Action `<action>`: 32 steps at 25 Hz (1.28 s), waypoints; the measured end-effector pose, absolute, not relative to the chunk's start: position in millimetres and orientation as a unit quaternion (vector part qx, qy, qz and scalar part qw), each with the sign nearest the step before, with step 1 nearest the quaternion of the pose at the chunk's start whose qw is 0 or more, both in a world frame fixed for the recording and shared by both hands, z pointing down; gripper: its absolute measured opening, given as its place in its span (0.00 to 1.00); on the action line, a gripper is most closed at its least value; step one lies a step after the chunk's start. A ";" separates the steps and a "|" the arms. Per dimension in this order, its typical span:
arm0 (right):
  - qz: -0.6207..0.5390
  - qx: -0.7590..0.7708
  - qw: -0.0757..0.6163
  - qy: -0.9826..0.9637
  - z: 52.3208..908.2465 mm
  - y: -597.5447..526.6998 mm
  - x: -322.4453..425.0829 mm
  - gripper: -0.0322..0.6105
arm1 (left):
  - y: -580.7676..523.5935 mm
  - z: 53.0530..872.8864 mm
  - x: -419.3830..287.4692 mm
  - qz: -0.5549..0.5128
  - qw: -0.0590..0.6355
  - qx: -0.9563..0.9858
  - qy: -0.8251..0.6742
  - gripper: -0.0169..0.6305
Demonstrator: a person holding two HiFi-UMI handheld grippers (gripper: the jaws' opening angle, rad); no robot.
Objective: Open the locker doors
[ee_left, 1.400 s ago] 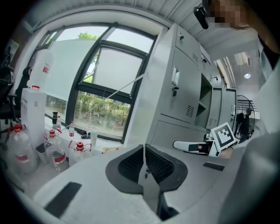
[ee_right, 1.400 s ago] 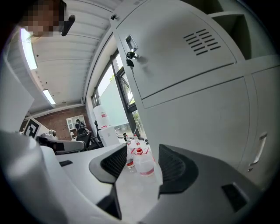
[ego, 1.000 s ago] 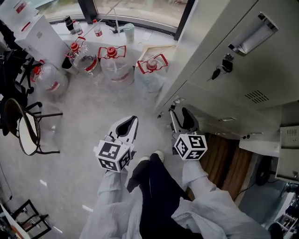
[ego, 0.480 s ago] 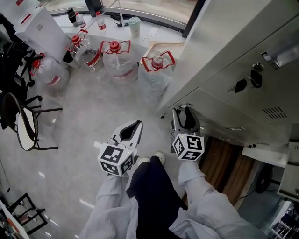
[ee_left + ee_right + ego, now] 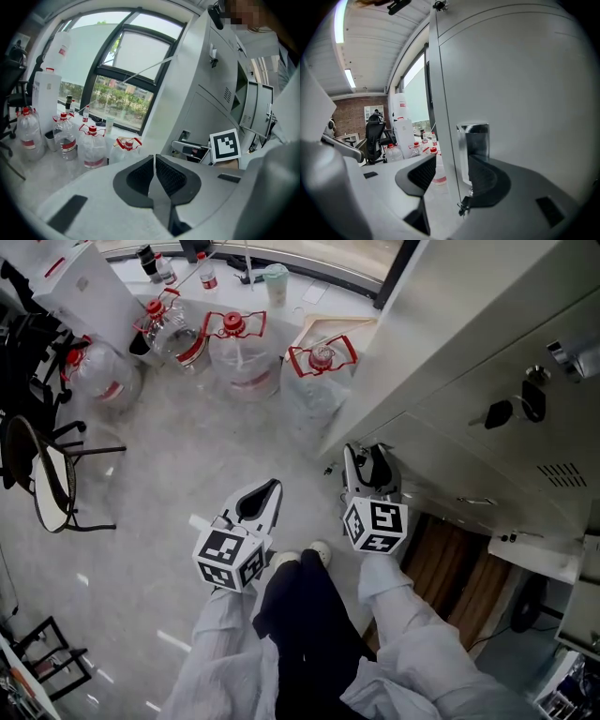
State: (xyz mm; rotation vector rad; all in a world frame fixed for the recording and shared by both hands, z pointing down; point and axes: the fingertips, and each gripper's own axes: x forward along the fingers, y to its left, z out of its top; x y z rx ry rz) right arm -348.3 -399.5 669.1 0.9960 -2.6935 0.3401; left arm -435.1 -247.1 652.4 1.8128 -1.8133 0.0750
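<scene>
The grey locker bank (image 5: 441, 352) fills the right of the head view. My right gripper (image 5: 367, 460) is at its lower left corner, open. In the right gripper view its jaws (image 5: 452, 161) stand wide on either side of a locker door's edge (image 5: 449, 140). The right jaw lies in front of the chrome recessed handle (image 5: 473, 140), and the left pad (image 5: 423, 172) is clear of the edge. My left gripper (image 5: 270, 486) hangs over the floor to the left, shut on nothing, its pads meeting (image 5: 154, 157). A key (image 5: 497, 413) hangs in the door above.
Several water jugs with red handles (image 5: 239, 352) stand on the floor by the window. A black chair (image 5: 52, 484) is at the left. Locker doors (image 5: 539, 554) stand open at the right. The person's shoes (image 5: 300, 559) are just below the grippers.
Both grippers have sunk a little. The right one has drawn closer to the locker's corner. Neither gripper's jaws have changed.
</scene>
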 end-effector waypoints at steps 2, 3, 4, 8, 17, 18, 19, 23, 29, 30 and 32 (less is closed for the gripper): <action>0.121 0.342 0.122 -0.924 669.2 -400.1 -347.5 0.38 | -244.8 653.9 -436.2 0.029 0.285 0.672 -0.683 0.05; 0.126 0.343 0.120 -0.923 669.3 -400.2 -347.4 0.38 | -243.3 654.3 -437.4 0.028 0.286 0.668 -0.686 0.05; 0.133 0.345 0.116 -0.922 669.3 -400.1 -347.3 0.38 | -241.5 654.5 -438.5 0.027 0.286 0.665 -0.690 0.05; 0.146 0.355 0.109 -0.917 668.3 -398.5 -345.7 0.38 | -234.6 655.9 -437.3 0.025 0.287 0.658 -0.695 0.05; 0.127 0.413 0.137 -0.892 672.3 -364.0 -331.1 0.34 | -217.3 656.3 -439.0 0.025 0.289 0.669 -0.684 0.05; 0.128 0.426 0.137 -0.885 672.6 -361.0 -327.0 0.31 | -215.4 655.1 -440.2 0.025 0.288 0.673 -0.680 0.05; 0.129 0.439 0.136 -0.879 672.7 -358.4 -323.5 0.28 | -213.0 653.7 -442.3 0.027 0.287 0.677 -0.677 0.05; 0.129 0.473 0.136 -0.861 672.9 -347.9 -314.1 0.24 | -198.5 649.6 -455.7 0.031 0.285 0.688 -0.666 0.05; 0.131 0.486 0.129 -0.854 675.9 -330.7 -301.1 0.24 | -185.3 652.2 -463.6 0.041 0.290 0.705 -0.646 0.05; 0.128 0.485 0.128 -0.856 676.3 -328.1 -298.7 0.24 | -186.0 652.3 -462.8 0.040 0.290 0.709 -0.641 0.05; 0.121 0.482 0.126 -0.858 675.1 -324.7 -295.0 0.24 | -189.7 650.8 -459.3 0.039 0.288 0.720 -0.630 0.05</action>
